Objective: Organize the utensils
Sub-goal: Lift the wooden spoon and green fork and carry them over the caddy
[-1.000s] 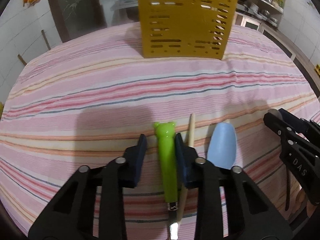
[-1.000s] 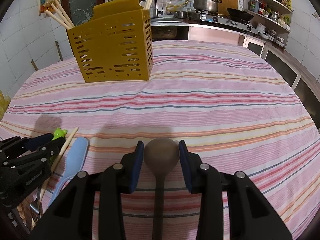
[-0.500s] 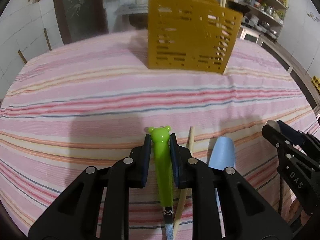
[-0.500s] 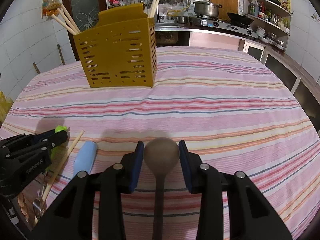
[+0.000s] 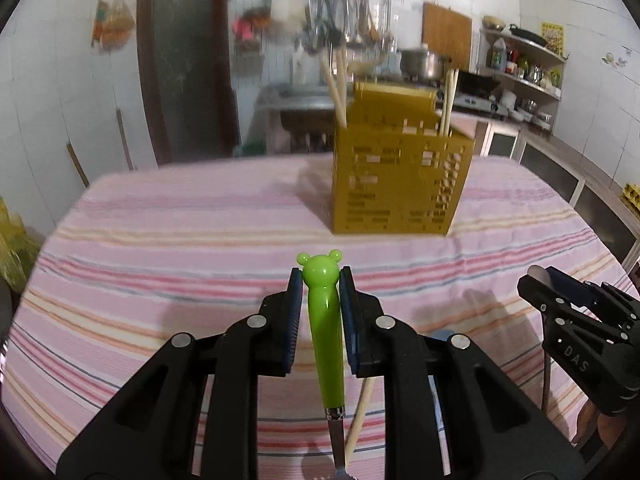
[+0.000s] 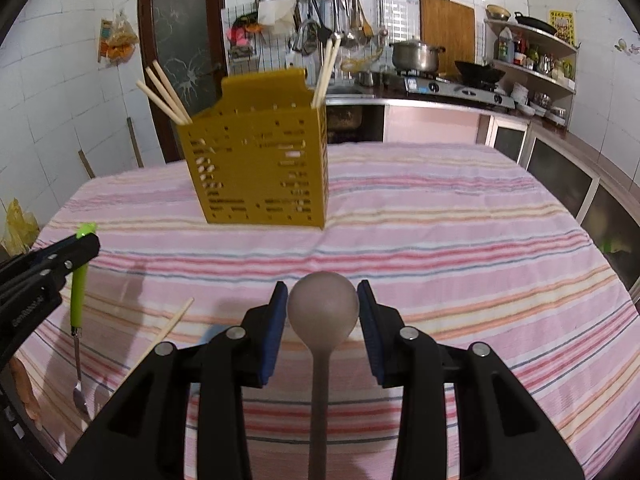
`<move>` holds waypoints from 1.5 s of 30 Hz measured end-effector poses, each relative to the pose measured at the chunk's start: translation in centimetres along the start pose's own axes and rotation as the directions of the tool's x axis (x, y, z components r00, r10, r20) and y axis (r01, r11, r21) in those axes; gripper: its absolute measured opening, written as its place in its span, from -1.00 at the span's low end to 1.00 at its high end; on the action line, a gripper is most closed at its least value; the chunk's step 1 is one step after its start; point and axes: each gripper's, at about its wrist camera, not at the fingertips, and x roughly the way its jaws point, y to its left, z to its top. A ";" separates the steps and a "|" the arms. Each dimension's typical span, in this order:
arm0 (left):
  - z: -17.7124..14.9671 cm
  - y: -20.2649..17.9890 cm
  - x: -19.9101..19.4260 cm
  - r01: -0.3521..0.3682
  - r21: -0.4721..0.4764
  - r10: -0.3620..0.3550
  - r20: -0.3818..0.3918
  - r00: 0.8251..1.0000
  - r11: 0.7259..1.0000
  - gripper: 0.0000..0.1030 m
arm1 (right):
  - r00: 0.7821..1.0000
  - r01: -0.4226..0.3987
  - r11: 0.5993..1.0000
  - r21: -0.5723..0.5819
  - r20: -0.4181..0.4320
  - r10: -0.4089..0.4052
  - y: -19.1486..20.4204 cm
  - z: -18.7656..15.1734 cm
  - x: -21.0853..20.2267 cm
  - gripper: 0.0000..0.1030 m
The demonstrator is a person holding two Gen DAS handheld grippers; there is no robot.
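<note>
L gripper [image 5: 320, 312] was clamped on the green bear-handled spoon [image 5: 325, 320], handle end fwd past the tips, bowl hanging back under it. R gripper [image 6: 322, 320] gripped the brown spoon [image 6: 322, 308] by its bowl. Yellow utensil holder [image 6: 260, 168] stood well ahead of both — chopsticks [image 6: 166, 94] in it. One loose chopstick [image 6: 168, 326] lay on the striped cloth [image 6: 460, 248] between the grippers.

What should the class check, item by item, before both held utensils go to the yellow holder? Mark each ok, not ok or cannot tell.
1. Left tool clamped on the green-handled spoon: ok.
2. Spoon clear of the striped tablecloth: ok, it hangs free in the right wrist view.
3. Right tool gripping the brown spoon: ok, pads at its bowl.
4. Yellow holder upright: ok.
5. Free room inside the holder: cannot tell; chopsticks stand at its corners.
6. Path to the holder: ok.
</note>
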 end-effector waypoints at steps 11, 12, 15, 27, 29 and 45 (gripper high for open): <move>1.3 0.9 -2.7 0.026 -0.008 -0.025 0.091 0.996 1.000 -0.66 | 0.991 -0.002 1.000 0.015 0.135 0.000 0.0 2.0 -2.3 -0.30; 1.3 1.1 -3.0 0.028 -0.008 -0.027 0.098 0.995 1.000 -0.66 | 0.989 -0.001 1.000 0.016 0.146 -0.002 0.0 2.1 -2.5 -0.30; 1.4 1.3 -3.5 0.029 -0.005 -0.028 0.115 0.993 1.000 -0.66 | 0.984 -0.003 1.000 0.022 0.180 -0.001 -0.1 2.5 -3.0 -0.30; 2.3 1.4 -5.7 0.042 -0.009 -0.040 0.170 0.985 0.999 -0.66 | 0.972 -0.016 1.000 -0.002 0.235 0.016 0.7 3.3 -4.1 -0.30; 2.4 1.4 -5.8 0.047 -0.011 -0.044 0.175 0.984 0.999 -0.66 | 0.971 -0.019 1.000 -0.007 0.240 0.021 0.8 3.6 -4.3 -0.30; 4.2 1.2 -6.3 0.065 -0.025 -0.058 0.201 0.978 0.998 -0.66 | 0.968 -0.024 1.000 -0.019 0.248 0.028 1.2 4.3 -4.9 -0.30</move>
